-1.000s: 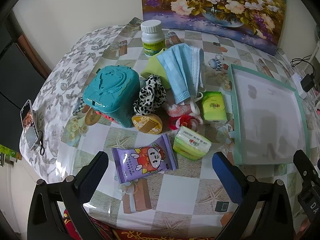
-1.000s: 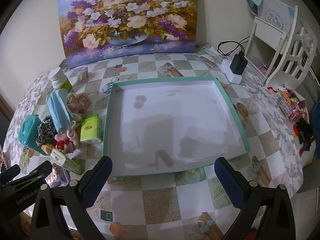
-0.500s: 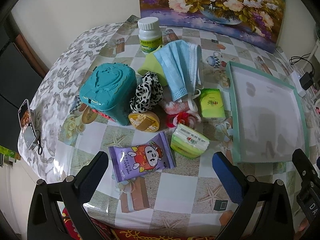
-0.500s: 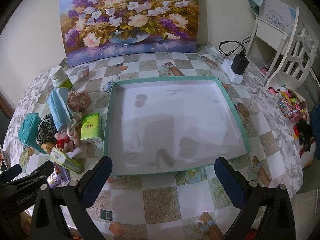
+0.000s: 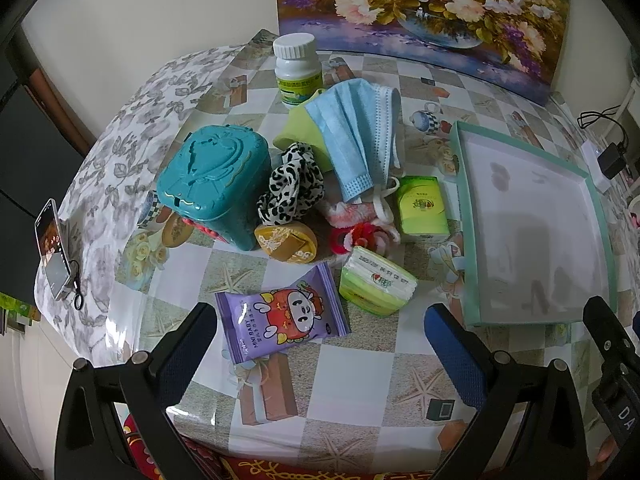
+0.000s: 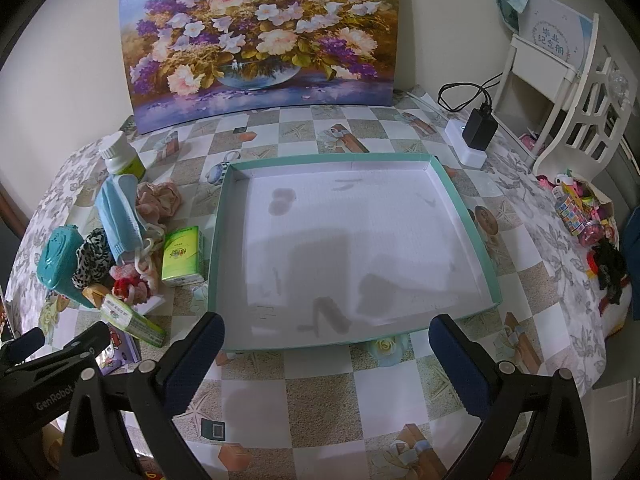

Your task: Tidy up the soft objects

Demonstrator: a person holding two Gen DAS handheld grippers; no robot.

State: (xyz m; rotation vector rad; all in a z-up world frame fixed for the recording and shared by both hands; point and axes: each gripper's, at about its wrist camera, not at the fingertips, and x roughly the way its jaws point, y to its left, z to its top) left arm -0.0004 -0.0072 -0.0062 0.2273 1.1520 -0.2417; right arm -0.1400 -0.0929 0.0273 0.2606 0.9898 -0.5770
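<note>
A heap of small things lies on the checkered table: a blue face mask [image 5: 356,140], a black-and-white scrunchie [image 5: 290,186], pink and red scrunchies [image 5: 356,228], a green tissue pack [image 5: 376,286], a green tissue box [image 5: 422,210] and a purple snack packet [image 5: 282,318]. A shallow teal-rimmed white tray [image 6: 218,240] stands empty to their right. My left gripper [image 5: 320,356] is open and empty, just in front of the purple packet. My right gripper [image 6: 326,364] is open and empty, at the tray's near edge.
A teal plastic box [image 5: 212,180], a white pill bottle [image 5: 298,70] and a round yellow tin [image 5: 286,242] sit among the heap. A flower painting [image 6: 260,36] leans at the back. A phone [image 5: 52,250] lies at the left edge. A charger [image 6: 478,130] and white chair [image 6: 560,92] stand right.
My left gripper has drifted slightly back and to the right, so the heap sits a little higher and further left in view. The right gripper has barely moved.
</note>
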